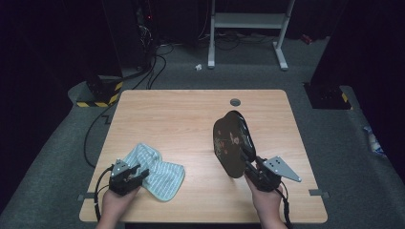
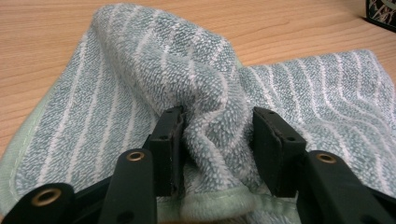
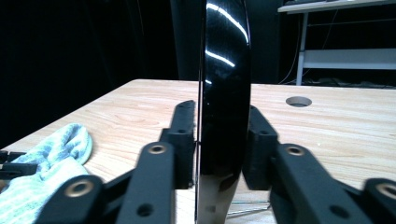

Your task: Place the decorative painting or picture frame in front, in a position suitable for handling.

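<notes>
A black plate (image 1: 231, 143) is seen standing on edge on the wooden surface (image 1: 181, 114), right of the surface's middle, its decorated face turned toward the towel (image 1: 155, 171). In the right claw view the plate (image 3: 224, 93) is shown edge-on and upright, glossy, with highlights along its rim. The right claw (image 1: 250, 160) is placed at the plate's near lower edge, one jaw on each face. In the right claw view the right claw (image 3: 219, 140) is seen with the plate between its pads; both pads lie against or just beside the plate's faces, and whether they press on it cannot be told. No earlier state is shown for comparison.

Left of the plate, near the surface's front edge, a green striped towel is laid, partly bunched. The left claw (image 1: 138, 174) is set on the towel's near left corner. In the left claw view a raised fold of the towel (image 2: 201, 93) is seen between the pads of the left claw (image 2: 217, 135); the left pad is pressed into the terry, and the fold is pinched, so the left claw is clenched on the towel.

Beyond the plate, near the surface's far edge, a round cable hole (image 1: 235, 102) is cut. Behind the surface, on the grey floor, a white frame (image 1: 248, 21) and black cables (image 1: 153, 71) are seen.
</notes>
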`<state>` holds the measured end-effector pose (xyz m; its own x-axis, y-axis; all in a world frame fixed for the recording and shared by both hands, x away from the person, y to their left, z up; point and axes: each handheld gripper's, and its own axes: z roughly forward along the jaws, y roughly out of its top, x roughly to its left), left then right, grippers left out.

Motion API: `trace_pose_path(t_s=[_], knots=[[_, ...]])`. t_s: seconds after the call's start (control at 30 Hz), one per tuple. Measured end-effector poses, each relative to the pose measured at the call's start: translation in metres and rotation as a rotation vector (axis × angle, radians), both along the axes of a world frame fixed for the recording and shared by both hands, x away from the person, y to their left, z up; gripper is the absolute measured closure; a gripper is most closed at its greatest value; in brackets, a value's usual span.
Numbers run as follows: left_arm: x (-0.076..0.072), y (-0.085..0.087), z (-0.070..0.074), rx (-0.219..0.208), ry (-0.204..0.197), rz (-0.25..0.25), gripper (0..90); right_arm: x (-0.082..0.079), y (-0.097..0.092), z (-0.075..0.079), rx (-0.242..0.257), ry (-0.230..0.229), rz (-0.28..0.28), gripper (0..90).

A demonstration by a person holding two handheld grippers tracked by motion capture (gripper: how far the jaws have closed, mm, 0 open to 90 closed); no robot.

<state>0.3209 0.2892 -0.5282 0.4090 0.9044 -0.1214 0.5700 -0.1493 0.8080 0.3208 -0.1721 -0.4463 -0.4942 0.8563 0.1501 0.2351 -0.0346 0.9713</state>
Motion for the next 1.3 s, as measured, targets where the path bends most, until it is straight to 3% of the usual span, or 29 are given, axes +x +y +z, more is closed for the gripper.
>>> trace_pose_path(t_s=[0.2, 0.47, 0.63, 0.77, 0.83, 1.3], knots=[[0.000, 0.000, 0.000, 0.002, 0.000, -0.002, 54.5, -0.006, -0.002, -0.003, -0.028, 0.022, 0.022, 54.5], [0.000, 0.000, 0.000, -0.001, 0.001, 0.000, 54.4, -0.015, -0.005, -0.028, -0.081, 0.108, 0.034, 53.5], [0.000, 0.000, 0.000, 0.001, 0.000, 0.000, 54.4, -0.012, 0.002, -0.037, -0.098, 0.148, 0.038, 57.2], [0.000, 0.000, 0.000, 0.000, 0.000, 0.001, 54.4, -0.010, 0.007, -0.039, -0.104, 0.155, 0.010, 77.1], [0.000, 0.000, 0.000, -0.001, 0.000, 0.001, 54.4, -0.009, 0.009, -0.040, -0.085, 0.165, 0.009, 77.6], [0.000, 0.000, 0.000, 0.000, 0.001, 0.000, 54.4, -0.003, 0.020, -0.040, -0.090, 0.159, -0.002, 77.1]])
